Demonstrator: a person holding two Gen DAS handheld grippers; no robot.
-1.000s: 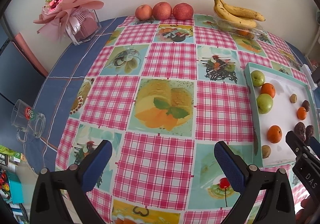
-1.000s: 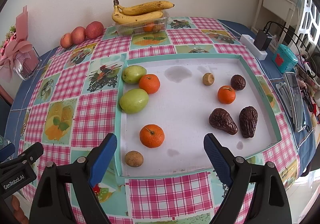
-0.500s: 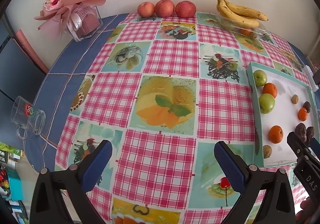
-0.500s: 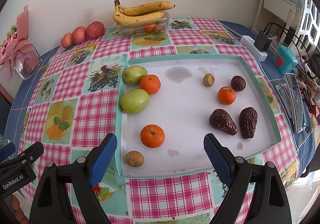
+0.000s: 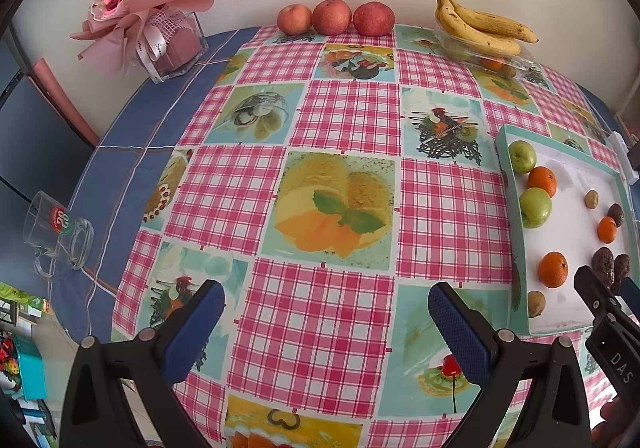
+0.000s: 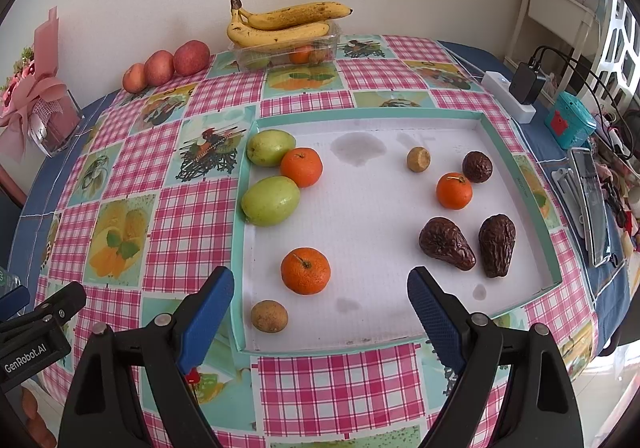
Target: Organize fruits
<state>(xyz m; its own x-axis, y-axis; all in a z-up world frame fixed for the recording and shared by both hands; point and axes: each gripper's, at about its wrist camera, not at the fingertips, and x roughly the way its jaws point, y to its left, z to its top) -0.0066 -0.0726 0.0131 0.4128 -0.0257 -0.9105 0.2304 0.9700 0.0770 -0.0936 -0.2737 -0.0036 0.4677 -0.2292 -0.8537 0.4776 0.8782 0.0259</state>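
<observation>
Tablecloth: pink-and-white gingham squares alternating with pale teal panels printed with fruit and dessert pictures; under it a navy cloth with thin pale lines. Tray: teal rim, white floor with a few grey stains. Inside the tray: two yellow-green fruits, three bright oranges, two wrinkled dark-brown avocados, one dark-brown round fruit, two tan-brown small fruits. Beyond the tray's far rim: yellow bananas, brown-speckled; three red-orange apples. Bouquet wrapped in dusty pink. Both grippers: black frames, blue pads.
</observation>
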